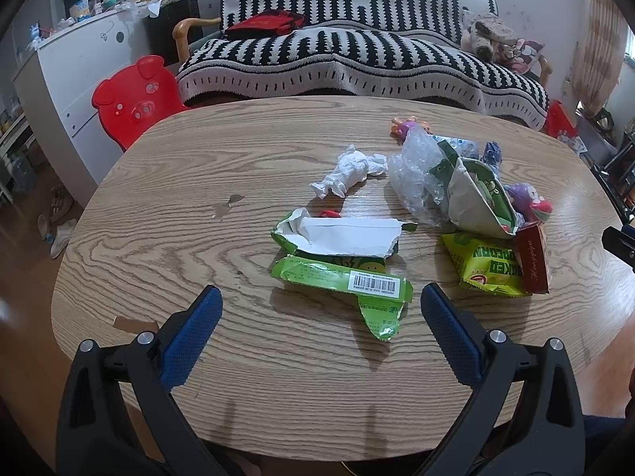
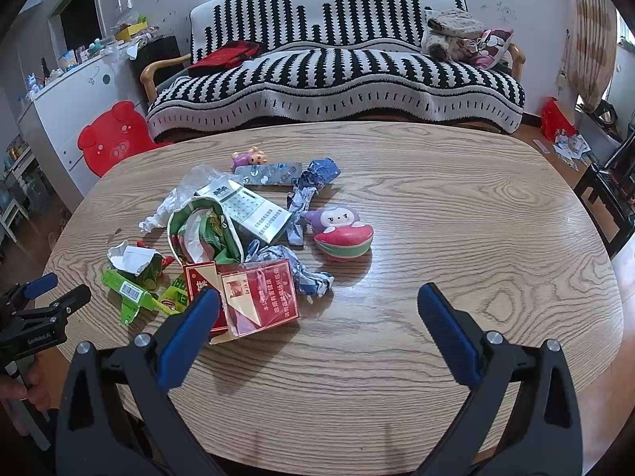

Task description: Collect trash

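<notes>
Blue-padded and spread wide, the left gripper (image 1: 321, 297) holds nothing; it hangs low over the near part of the wooden table (image 1: 166, 246), and a torn green carton (image 1: 341, 273) with a barcode label lies flat between and just beyond its fingertips, its white inside exposed and nothing visible in it. Past that lies a crumpled white tissue (image 1: 351, 172), apart from the other litter. To the right sit a yellow-green popcorn packet (image 1: 486, 265) with a red cigarette pack (image 1: 533, 258) touching it, and behind them an opened green-and-white bag (image 1: 476, 198) against crinkled clear plastic (image 1: 412, 174). The right gripper (image 2: 317, 297) is likewise wide apart and empty, low over the table's near edge. Its left finger overlaps the red cigarette pack (image 2: 258, 297), whose lid stands open; whether anything is inside I cannot tell. Beyond lie a silver box (image 2: 248, 210), a blister sheet (image 2: 270, 172), crumpled blue-and-white paper (image 2: 309, 186) and a purple-and-red squishy toy (image 2: 341, 232). All the litter crowds the table's middle and left in this view; bare wood (image 2: 496, 238) runs to the right rim. A striped sofa (image 2: 337, 75) stands behind the far edge.
</notes>
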A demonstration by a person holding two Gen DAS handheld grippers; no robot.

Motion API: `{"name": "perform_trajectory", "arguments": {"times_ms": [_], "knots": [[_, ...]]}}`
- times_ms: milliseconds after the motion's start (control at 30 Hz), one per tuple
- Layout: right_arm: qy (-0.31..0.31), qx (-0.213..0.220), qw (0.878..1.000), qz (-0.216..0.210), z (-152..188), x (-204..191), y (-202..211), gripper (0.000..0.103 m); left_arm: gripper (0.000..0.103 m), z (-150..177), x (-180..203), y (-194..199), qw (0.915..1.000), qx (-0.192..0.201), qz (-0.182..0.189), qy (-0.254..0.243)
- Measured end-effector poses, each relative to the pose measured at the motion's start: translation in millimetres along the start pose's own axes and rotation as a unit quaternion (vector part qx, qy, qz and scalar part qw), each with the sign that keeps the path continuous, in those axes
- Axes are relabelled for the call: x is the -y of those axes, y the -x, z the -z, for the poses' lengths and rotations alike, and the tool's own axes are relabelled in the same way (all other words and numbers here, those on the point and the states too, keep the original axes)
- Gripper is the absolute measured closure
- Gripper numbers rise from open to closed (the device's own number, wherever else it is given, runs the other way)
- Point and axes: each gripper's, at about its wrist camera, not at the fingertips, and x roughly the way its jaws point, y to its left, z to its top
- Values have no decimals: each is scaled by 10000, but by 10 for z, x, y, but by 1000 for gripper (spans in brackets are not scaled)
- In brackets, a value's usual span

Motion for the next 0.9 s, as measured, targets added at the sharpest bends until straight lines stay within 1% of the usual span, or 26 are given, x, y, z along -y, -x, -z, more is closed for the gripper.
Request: {"name": "perform_trajectory", "arguments": {"times_ms": [900], "knots": [[-6, 17, 10000, -13, -18, -18, 12, 6, 5, -7, -2, -5, 10000, -21, 1, -7]]}}
